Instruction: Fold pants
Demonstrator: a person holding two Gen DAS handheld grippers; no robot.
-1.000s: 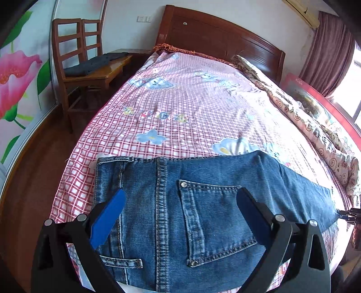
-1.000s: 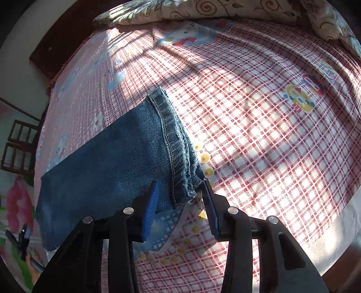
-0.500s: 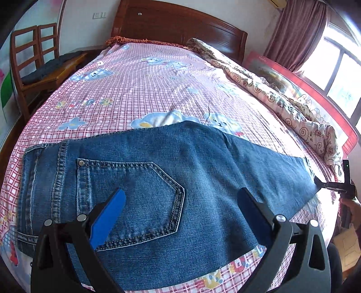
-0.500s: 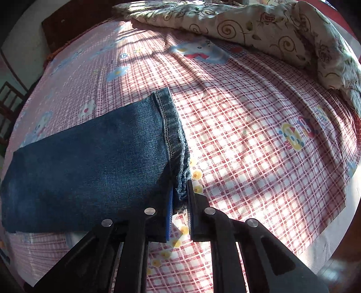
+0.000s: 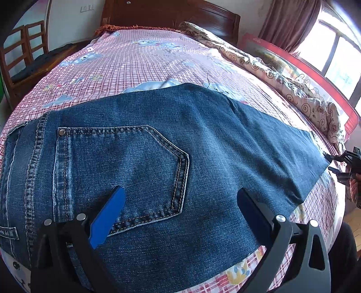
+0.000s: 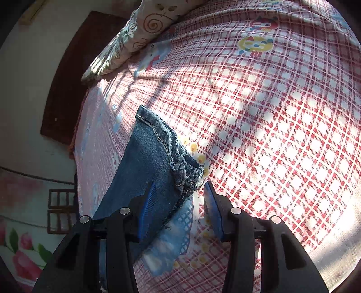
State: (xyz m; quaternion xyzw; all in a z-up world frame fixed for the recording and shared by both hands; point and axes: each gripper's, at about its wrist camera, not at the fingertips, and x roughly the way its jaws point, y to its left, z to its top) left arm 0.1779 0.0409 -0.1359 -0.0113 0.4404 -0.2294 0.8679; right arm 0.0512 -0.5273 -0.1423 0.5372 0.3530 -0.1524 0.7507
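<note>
Blue jeans (image 5: 203, 139) lie flat across a bed with a pink checked sheet (image 5: 135, 58), back pocket up, legs folded together and running to the right. My left gripper (image 5: 180, 200) is open, hovering over the seat by the pocket. In the right wrist view the leg hems (image 6: 178, 166) lie bunched just ahead of my right gripper (image 6: 179, 191), whose jaws stand apart around the hem corner without pinching it. The right gripper also shows at the far right edge of the left wrist view (image 5: 345, 162).
A rolled patterned quilt (image 5: 282, 78) lies along the bed's right side by a red rail (image 5: 315, 65). A wooden headboard (image 5: 169, 13) is at the back and wooden chairs (image 5: 20, 56) stand to the left. The near bed edge is right below the jeans.
My right gripper was shut on the leg hem half a second ago; its jaws have opened and the view has tilted. My left gripper has drifted slightly right over the seat.
</note>
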